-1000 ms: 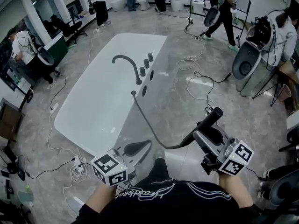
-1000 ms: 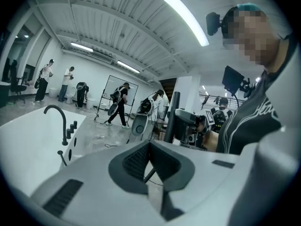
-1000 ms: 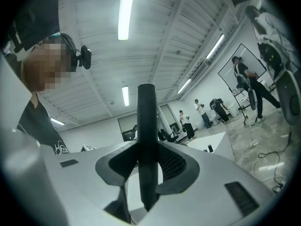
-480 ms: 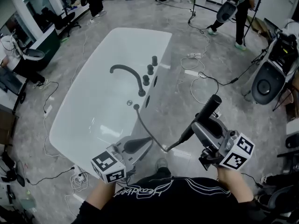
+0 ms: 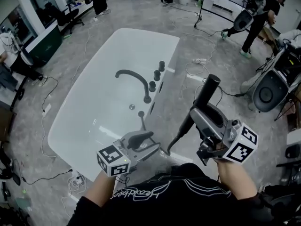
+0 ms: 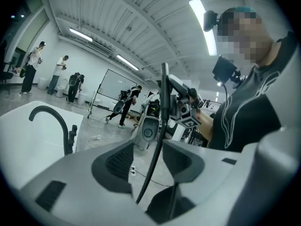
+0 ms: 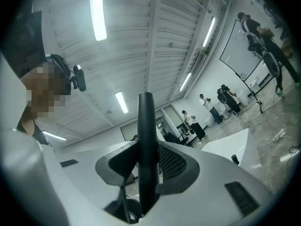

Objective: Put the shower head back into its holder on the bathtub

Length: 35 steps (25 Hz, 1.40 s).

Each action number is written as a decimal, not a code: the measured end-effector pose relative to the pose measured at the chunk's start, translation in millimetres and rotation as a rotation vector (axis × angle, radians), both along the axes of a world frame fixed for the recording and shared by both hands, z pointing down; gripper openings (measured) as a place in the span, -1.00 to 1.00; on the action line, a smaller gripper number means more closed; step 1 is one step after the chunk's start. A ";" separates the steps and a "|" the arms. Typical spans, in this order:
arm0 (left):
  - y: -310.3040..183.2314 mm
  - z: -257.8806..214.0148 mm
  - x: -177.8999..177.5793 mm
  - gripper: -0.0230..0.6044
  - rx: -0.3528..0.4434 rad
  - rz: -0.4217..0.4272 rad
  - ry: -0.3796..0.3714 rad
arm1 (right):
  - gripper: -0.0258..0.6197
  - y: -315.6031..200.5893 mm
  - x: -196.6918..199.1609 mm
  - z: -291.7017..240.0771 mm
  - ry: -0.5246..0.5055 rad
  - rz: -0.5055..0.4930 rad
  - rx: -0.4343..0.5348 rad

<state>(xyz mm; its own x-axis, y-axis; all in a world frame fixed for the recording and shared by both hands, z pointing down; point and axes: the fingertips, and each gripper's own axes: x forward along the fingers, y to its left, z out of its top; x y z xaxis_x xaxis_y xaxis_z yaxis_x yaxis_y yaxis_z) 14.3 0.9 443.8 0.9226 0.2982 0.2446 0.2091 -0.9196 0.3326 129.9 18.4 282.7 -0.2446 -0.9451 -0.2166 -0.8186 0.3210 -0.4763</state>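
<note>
A black shower head (image 5: 205, 94) stands upright between the jaws of my right gripper (image 5: 199, 115), which is shut on its handle, to the right of the white bathtub (image 5: 89, 112). In the right gripper view the handle (image 7: 146, 140) fills the gap in that gripper (image 7: 146, 163). Its black hose (image 5: 178, 136) loops down and back to the tub rim near the curved faucet (image 5: 134, 76) and the knobs (image 5: 157, 73). My left gripper (image 5: 151, 142) hovers at the tub's near corner. Its jaws are opening, and the hose (image 6: 155, 140) runs loose between them.
Cables and a power strip (image 5: 77, 178) lie on the grey floor round the tub. A dark round unit (image 5: 266, 92) stands at the right. Several people work at the room's edges, one at the top right (image 5: 256, 15). My black sleeve fills the bottom edge.
My left gripper's jaws, shut earlier, now stand apart round the hose. My right gripper has carried the shower head up and closer to the tub's rim, and the hose loop has shortened.
</note>
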 end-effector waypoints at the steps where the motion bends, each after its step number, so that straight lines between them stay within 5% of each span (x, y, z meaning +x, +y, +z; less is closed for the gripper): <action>1: 2.2 6.3 2.3 -0.35 0.009 0.011 -0.012 | -0.49 -3.8 0.1 -3.1 -0.004 -0.007 0.007; 14: 39.1 112.4 54.4 -0.30 -0.071 0.085 -0.146 | -0.49 -43.8 4.4 -51.8 -0.015 -0.085 0.118; 20: 46.8 149.4 76.7 -0.30 0.036 0.089 -0.198 | -0.49 -43.3 13.6 -57.9 -0.013 -0.086 0.125; 25: 40.6 165.5 70.8 -0.70 0.039 0.077 -0.230 | -0.49 -35.6 31.4 -44.3 0.005 -0.045 0.099; 35: 2.9 181.5 21.9 -0.72 0.008 -0.043 -0.344 | -0.50 -14.2 68.7 18.5 -0.020 -0.004 -0.052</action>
